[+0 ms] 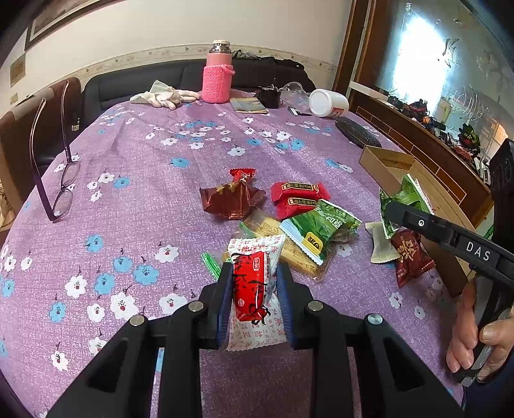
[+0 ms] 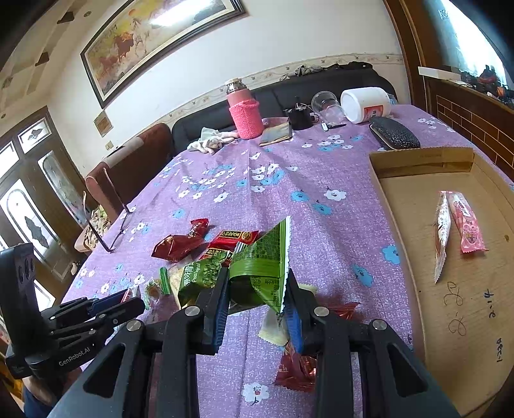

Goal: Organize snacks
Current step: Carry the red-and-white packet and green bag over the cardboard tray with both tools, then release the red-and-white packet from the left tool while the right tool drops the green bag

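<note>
Bright even daylight, blown-out glare on glass panel (image 1: 414,41) upper right, reflection on painting (image 2: 167,16) at top, strong fisheye bending, dark vignetted corners, soft shadows on tabletop (image 1: 144,199).

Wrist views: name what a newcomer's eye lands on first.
Each hand-held gripper grips a snack: the left hand-held gripper holds a red-and-white packet, the right hand-held gripper a green packet. More snacks lie on the purple flowered tablecloth, left of a cardboard box.
</note>
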